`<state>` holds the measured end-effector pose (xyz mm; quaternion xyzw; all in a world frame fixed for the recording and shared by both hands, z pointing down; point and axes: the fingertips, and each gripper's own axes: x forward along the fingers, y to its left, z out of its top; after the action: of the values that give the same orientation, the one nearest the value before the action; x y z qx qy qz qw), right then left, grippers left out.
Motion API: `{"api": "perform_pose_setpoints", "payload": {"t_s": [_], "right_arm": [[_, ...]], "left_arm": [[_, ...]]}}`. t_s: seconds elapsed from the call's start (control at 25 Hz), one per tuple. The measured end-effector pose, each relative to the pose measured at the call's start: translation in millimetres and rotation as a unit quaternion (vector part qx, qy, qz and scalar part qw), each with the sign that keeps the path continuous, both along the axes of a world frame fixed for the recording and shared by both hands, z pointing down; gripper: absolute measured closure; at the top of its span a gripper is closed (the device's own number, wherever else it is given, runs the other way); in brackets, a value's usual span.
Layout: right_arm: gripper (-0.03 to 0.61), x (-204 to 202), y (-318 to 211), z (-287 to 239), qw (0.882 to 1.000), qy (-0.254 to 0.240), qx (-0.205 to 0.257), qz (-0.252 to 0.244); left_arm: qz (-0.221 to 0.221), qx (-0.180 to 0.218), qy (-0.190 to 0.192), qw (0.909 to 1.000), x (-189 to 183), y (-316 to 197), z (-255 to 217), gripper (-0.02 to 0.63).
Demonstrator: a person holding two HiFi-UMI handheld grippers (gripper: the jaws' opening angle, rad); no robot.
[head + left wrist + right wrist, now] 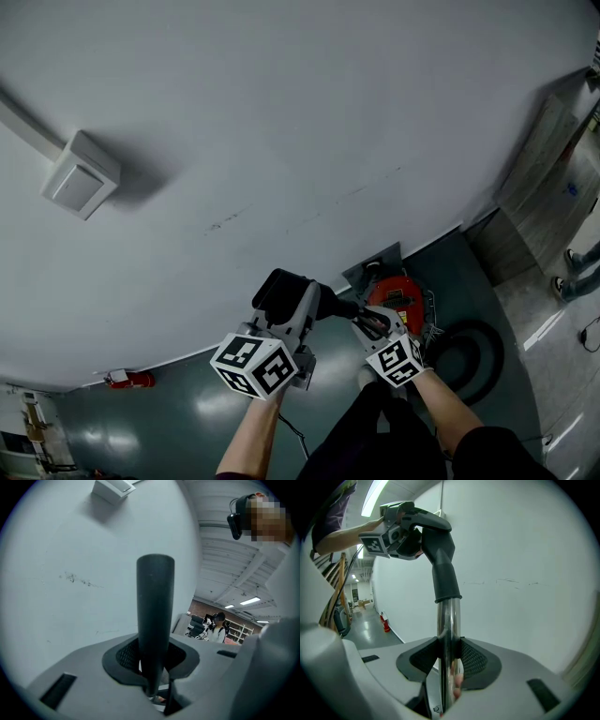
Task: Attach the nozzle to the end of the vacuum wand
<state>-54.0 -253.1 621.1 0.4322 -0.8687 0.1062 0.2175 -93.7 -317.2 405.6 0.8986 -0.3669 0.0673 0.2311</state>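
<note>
The black nozzle sits with its collar over the top end of the chrome vacuum wand. My right gripper is shut on the wand, which stands upright between its pads. My left gripper is shut on the nozzle, a flat dark piece that rises between its jaws. In the head view both grippers are low in the middle, close to a white wall: the left gripper on the nozzle, the right gripper just to its right. The right gripper view shows the left gripper at the nozzle's far end.
A red vacuum body and a coiled black hose lie on the dark green floor below. A white box is mounted on the wall. A red fire extinguisher stands at the wall's foot. Someone's feet show at the right.
</note>
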Motion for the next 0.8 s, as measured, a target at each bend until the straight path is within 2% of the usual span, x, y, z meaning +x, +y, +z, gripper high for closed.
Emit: {"api": "perform_pose_setpoints", "payload": {"t_s": [0.36,0.64,0.72,0.8], "right_arm": [[0.426,-3,5,1,1.000,0.008,0.004,-0.011],[0.425,-4,12,3,1.000,0.013,0.004,-0.017],[0.425,-7,15,6,1.000,0.017,0.001,-0.024],[0.425,-15,18,9,0.999,0.019,-0.001,-0.030]], "left_arm": [[0.016,-0.020,0.008,0.9997,4,-10,3,0.528],[0.006,-0.059,0.052,0.9969,-8,-17,15,0.528],[0.012,-0.052,0.041,0.9977,-4,-13,16,0.528],[0.028,-0.028,0.005,0.9992,8,-6,14,0.528]]}}
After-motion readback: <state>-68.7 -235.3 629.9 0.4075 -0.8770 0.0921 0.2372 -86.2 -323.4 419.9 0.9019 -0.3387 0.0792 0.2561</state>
